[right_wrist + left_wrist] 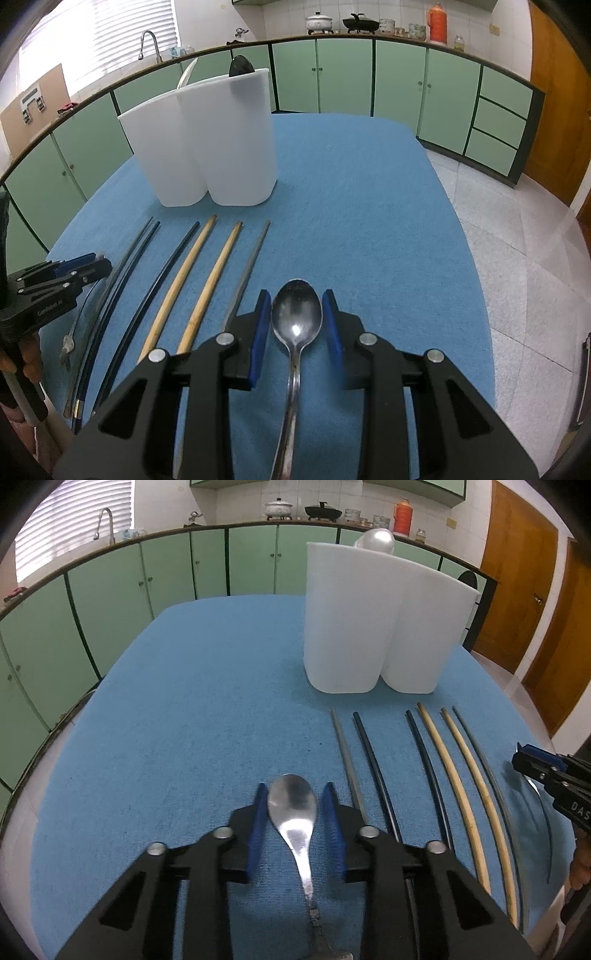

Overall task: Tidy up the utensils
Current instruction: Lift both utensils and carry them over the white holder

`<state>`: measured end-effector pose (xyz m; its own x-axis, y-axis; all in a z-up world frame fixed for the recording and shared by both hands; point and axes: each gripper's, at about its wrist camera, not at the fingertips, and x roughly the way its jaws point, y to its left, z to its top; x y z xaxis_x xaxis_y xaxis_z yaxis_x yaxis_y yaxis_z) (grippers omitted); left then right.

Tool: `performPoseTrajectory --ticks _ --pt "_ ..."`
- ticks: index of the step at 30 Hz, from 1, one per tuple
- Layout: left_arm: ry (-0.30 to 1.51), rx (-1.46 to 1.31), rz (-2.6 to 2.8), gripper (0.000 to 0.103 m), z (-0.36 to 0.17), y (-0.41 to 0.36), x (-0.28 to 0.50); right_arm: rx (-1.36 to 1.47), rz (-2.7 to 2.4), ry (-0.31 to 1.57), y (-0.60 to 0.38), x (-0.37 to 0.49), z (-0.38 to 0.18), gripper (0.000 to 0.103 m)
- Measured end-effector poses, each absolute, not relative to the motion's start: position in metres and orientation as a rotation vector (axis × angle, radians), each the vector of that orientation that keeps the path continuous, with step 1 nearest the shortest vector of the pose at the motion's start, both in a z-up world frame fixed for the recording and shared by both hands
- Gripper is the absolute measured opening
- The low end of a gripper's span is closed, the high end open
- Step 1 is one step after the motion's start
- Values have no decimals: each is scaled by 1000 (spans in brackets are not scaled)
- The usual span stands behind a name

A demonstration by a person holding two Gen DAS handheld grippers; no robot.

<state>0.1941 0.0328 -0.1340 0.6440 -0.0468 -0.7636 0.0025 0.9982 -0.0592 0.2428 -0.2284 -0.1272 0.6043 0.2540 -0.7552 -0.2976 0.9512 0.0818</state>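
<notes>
My left gripper [293, 794] is open, its blue pads either side of a metal spoon [293, 812] that lies bowl-forward on the blue cloth. My right gripper [296, 301] is open too, straddling a second metal spoon [296, 317] on the cloth. Between them lie several chopsticks [432, 764] side by side: dark, grey and two wooden ones [195, 280]. A white two-compartment holder [380, 616] stands behind them, also in the right wrist view [207, 140], with a pale spoon bowl [375, 541] and a black utensil [242, 66] sticking out.
The blue cloth [184, 720] covers a round table. Green cabinets ring the room, with a sink at the left and pots on the far counter. Tiled floor [517, 258] lies past the table's right edge. A wooden door [517, 572] is at the right.
</notes>
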Motion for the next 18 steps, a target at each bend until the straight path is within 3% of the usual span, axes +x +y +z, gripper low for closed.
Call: performPoseTrajectory --ticks 8,18 --pt "838 -91 -48 26 -130 38 190 -44 340 853 -229 239 -125 28" --pt "611 -122 -95 26 -111 47 156 15 428 743 -233 223 -100 28"
